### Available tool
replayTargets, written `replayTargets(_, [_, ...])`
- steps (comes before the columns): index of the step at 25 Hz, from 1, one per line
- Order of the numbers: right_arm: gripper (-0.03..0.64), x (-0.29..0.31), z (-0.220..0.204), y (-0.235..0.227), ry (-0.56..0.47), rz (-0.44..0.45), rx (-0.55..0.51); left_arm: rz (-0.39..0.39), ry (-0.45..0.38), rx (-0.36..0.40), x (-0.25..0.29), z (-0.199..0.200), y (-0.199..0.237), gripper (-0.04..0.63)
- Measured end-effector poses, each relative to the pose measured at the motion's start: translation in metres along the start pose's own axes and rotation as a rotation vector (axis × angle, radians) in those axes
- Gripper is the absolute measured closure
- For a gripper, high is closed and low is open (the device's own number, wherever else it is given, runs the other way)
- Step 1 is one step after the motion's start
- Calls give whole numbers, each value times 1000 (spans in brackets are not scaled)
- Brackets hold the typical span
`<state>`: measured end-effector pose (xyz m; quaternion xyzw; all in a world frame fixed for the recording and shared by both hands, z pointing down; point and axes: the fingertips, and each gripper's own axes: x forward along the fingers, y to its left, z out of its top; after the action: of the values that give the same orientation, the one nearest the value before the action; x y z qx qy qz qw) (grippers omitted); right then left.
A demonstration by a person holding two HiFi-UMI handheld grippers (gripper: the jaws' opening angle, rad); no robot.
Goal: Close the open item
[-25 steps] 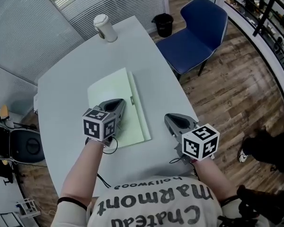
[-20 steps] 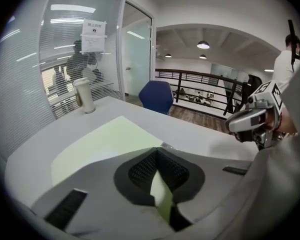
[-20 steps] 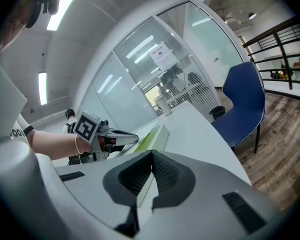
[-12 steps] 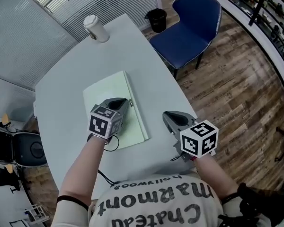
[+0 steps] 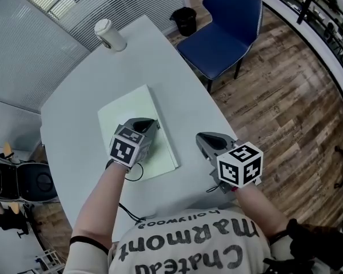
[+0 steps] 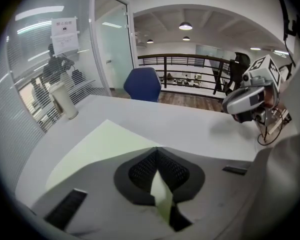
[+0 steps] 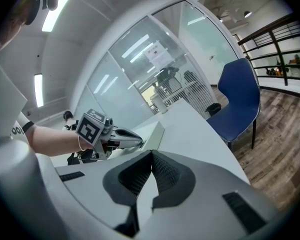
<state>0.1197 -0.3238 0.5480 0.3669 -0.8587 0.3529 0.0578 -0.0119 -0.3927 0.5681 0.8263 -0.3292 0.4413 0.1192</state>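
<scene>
Green folder (image 5: 126,113) flat in the middle of the table (image 5: 74,96), long side toward the right edge; no cover raised, looks closed. Left gripper (image 5: 153,123) tip down on the folder top by its right edge, jaws pressed together at the tips, pinching nothing; only a green sliver of folder visible through the gap behind them. Right gripper (image 5: 201,137) by the table's right edge toward the near corner, apart from the folder, jaws together, nothing between. Judged: closing essentially done; left, at most, a press flat and lifting off.
</scene>
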Motion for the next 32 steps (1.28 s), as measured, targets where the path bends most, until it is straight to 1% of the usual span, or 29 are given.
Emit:
replayTargets(2, [614,1,-1,-1,4,1,0,0,37,56,3,0,-2,597])
replayTargets(5, [614,4,-2,-1,5,3,1,23,130,225,8,-1,-6,591])
replayTargets(6, [614,5,-3,-1,6,5,0,25,163,264,9,-3,-7,591])
replayTargets(7, [614,5,-5,0,7,7,-3,20,189,280,10,-5,-9,591])
replayTargets(9, [614,2,-8,3,8,14,-7,-5,217,255,9,-7,-12,591])
replayTargets(11, [614,0,-11,5,13,21,-10,-19,220,215,8,-5,-10,589])
replayTargets(12, [614,1,-12,6,16,23,-11,-18,217,208,8,-3,-6,588])
replayTargets(17, [614,3,-17,5,26,30,-11,-17,238,226,11,0,-6,589])
replayTargets(21, [614,7,-21,6,38,31,-7,-32,266,208,15,-6,-7,588])
replayTargets(25, [614,10,-22,10,43,29,-2,-15,263,208,15,-6,0,588])
replayTargets(29, [614,3,-24,6,45,26,-2,6,243,183,16,-5,2,588])
replayTargets(32, [614,0,-37,0,69,22,13,24,238,176,18,-6,0,589])
